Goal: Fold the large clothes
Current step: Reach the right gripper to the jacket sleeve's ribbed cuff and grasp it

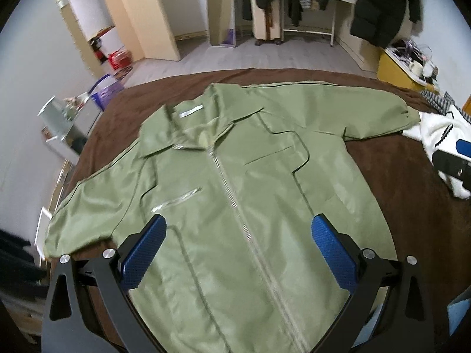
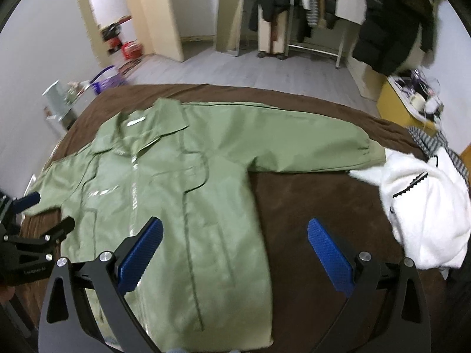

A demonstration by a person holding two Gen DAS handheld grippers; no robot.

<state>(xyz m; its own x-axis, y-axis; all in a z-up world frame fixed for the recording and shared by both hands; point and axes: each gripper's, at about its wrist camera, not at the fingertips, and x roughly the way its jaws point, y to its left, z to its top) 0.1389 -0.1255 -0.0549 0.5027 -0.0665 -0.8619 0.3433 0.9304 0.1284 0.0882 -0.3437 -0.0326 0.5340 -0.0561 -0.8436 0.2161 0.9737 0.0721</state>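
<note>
An olive green zip jacket [image 1: 241,182] lies flat, front up, on a brown bedspread [image 1: 397,176], collar away from me and both sleeves spread sideways. My left gripper [image 1: 238,229] is open and empty, hovering over the jacket's lower front, astride the zipper. My right gripper [image 2: 235,232] is open and empty above the jacket's right side [image 2: 188,188] and its edge. In the right wrist view the left gripper [image 2: 47,214] shows at the far left, open, near the left sleeve. The right gripper's finger [image 1: 453,161] shows at the right edge of the left wrist view.
A white fluffy garment [image 2: 424,206] with a striped cloth lies on the bed beside the right sleeve cuff [image 2: 371,153]. Beyond the bed are grey floor, a clothes rack with dark coats [image 2: 391,20], a yellow cabinet [image 2: 397,103] and a purple basket [image 2: 106,82].
</note>
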